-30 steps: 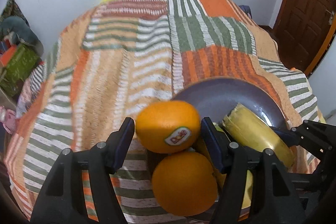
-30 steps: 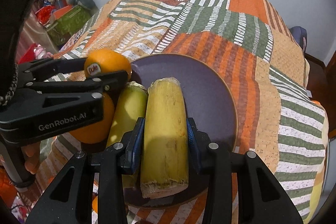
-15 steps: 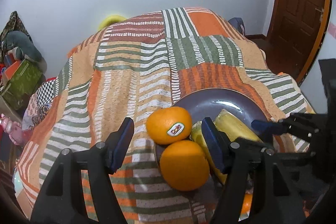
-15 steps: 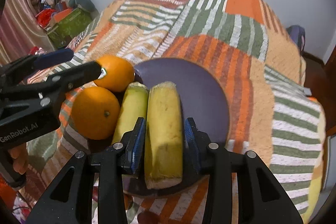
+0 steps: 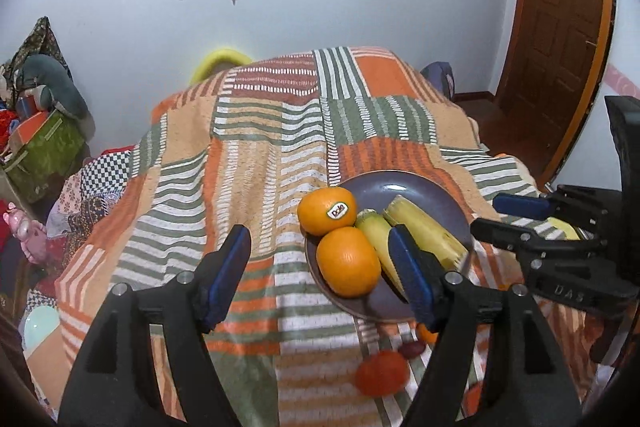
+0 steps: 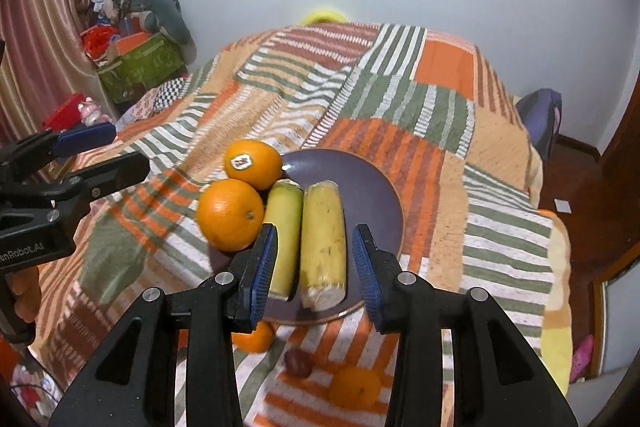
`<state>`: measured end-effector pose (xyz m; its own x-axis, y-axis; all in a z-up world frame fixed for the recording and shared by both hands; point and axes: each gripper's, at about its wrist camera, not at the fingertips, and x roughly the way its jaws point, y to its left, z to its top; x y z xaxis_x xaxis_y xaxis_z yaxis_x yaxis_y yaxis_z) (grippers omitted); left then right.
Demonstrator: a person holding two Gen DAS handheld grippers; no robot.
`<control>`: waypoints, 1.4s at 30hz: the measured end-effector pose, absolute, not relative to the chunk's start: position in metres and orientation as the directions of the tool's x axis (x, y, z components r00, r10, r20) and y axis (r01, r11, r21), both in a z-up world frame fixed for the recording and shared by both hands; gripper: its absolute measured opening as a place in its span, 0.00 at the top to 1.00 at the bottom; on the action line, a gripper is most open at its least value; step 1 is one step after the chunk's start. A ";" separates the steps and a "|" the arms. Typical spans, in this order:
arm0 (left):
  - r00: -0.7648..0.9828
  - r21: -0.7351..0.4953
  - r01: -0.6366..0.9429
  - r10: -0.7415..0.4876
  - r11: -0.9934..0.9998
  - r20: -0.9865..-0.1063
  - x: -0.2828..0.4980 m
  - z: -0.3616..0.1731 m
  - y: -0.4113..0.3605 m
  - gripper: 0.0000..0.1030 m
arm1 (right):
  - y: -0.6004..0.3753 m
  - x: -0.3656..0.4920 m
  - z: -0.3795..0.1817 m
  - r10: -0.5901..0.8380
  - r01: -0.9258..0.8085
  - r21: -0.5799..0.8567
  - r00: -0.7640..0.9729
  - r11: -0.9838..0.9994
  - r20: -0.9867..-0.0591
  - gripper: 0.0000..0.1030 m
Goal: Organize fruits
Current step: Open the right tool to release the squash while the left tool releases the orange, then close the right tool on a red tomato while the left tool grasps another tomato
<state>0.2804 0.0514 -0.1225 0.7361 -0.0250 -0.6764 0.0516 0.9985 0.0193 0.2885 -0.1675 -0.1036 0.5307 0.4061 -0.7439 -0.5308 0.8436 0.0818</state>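
Observation:
A dark purple plate (image 5: 416,189) (image 6: 372,195) lies on a striped bedspread. It holds two oranges, one with a sticker (image 5: 327,211) (image 6: 253,164) and one plain (image 5: 348,261) (image 6: 230,215), and two yellow corn cobs (image 5: 424,231) (image 6: 323,235) side by side. My left gripper (image 5: 320,273) is open and empty, raised above and short of the plate. My right gripper (image 6: 314,273) is open and empty, raised above the near ends of the cobs. Each gripper shows in the other's view, the right one (image 5: 516,223) and the left one (image 6: 96,155).
Loose fruit lies on the bedspread in front of the plate: a red tomato (image 5: 382,373), small oranges (image 6: 354,387) (image 6: 256,339) and a dark plum (image 6: 298,363). A wooden door (image 5: 560,47) stands at the right, boxes and clutter (image 6: 140,63) at the left.
My left gripper let go of the stickered orange and pulled back and up. My right gripper opened off the corn cob, left it on the plate and rose away.

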 end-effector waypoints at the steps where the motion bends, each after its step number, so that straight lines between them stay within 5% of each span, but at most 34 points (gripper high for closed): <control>1: 0.739 0.020 0.054 -0.027 0.998 -0.673 0.274 -0.120 0.052 0.29 | -0.169 0.284 -0.100 0.411 -0.533 0.084 0.534 0.842 -0.739 0.64; 13: 0.741 0.000 0.067 -0.049 0.998 -0.670 0.205 -0.104 0.053 0.15 | -0.185 0.230 -0.088 0.432 -0.533 0.100 0.547 0.840 -0.717 0.53; 42: 0.611 -0.063 0.074 -0.095 0.995 -0.786 0.169 -0.163 0.055 0.15 | -0.177 0.165 -0.172 0.424 -0.545 0.180 0.363 0.819 -0.830 0.52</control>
